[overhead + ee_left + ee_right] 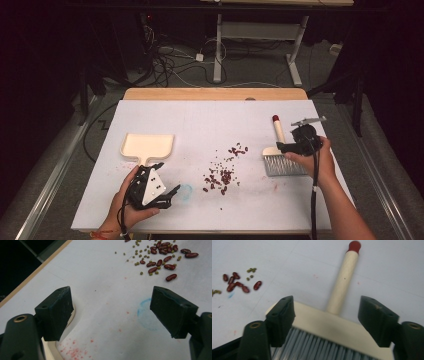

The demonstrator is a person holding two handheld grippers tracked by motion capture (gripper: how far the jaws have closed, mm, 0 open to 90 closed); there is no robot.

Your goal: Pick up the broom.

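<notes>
Nearby, round cream-handled bristly brush [342, 282]

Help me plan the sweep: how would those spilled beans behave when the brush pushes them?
The beans lie loose and scattered, so they would probably skid and spread on the smooth white table. The tiny green ones look round, likely rolling farthest. The brush has long bristles that may flex over some.

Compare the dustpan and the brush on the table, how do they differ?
The dustpan is a flat, open tray with a short handle; the brush has grey bristles and a long, red-tipped handle. The dustpan lies by the left gripper, left of the beans; the brush lies right of them, under the right gripper. Both are cream-coloured and ungripped.
</notes>
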